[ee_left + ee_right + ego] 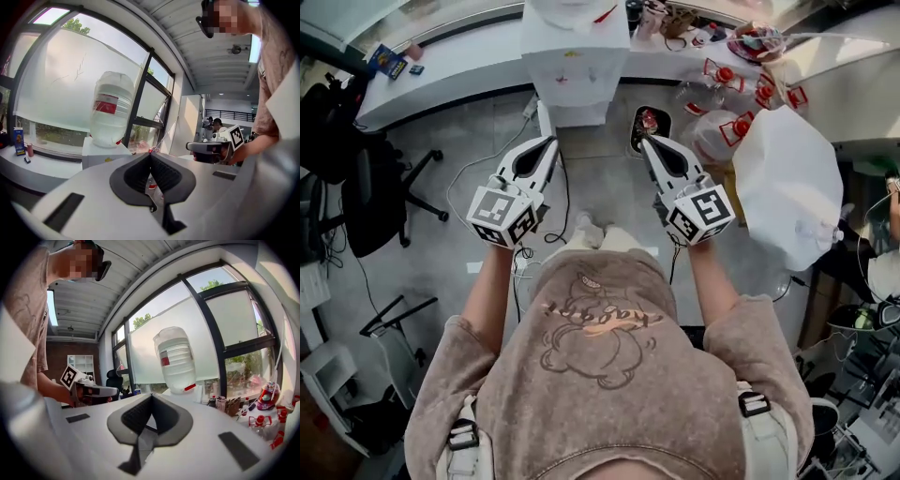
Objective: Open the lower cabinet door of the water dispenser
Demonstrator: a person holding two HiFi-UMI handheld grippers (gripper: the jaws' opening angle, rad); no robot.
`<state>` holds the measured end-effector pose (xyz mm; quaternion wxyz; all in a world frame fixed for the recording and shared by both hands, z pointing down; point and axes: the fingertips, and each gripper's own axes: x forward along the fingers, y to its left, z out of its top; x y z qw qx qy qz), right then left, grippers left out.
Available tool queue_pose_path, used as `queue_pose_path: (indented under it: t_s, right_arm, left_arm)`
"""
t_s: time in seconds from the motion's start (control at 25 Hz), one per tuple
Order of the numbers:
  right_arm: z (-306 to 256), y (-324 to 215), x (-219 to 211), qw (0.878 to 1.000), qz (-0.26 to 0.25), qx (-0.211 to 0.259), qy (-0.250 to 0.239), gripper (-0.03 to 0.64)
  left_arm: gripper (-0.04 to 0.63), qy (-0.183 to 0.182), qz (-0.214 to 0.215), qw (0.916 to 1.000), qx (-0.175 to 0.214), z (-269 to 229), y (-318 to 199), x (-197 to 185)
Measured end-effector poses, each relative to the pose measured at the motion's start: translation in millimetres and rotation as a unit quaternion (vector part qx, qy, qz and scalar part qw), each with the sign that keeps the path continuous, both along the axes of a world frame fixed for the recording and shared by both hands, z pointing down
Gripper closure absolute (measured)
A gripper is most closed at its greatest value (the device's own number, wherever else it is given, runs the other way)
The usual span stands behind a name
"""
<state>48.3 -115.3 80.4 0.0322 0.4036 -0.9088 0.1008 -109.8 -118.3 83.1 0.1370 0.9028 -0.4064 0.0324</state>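
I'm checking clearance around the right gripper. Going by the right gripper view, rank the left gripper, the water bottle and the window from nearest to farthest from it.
1. left gripper, close by on the left.
2. water bottle, straight ahead, neck down.
3. window, behind the bottle, farthest.

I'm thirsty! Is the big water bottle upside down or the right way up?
Upside down: the water bottle stands neck-down on top of the white dispenser.

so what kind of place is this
Probably an office or workshop: a water dispenser with a big bottle on top, a black office chair, and a long white counter.
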Motion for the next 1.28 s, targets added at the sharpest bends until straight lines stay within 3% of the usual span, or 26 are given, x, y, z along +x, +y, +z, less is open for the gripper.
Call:
queue_pose_path:
  t_s: [0.48,1.28]
  right_arm:
    - [-15,30,45,0.992,0.124,0.029,0.002,0.609]
    - [23,13,59,0.99,0.14,0.014,0.009,0.611]
  left_arm:
    - [0.578,0.021,-0.018,0.9995,0.015,-16,15,20]
    - [0.578,0.008,-0.074,0.9969,0.027,19,8,11]
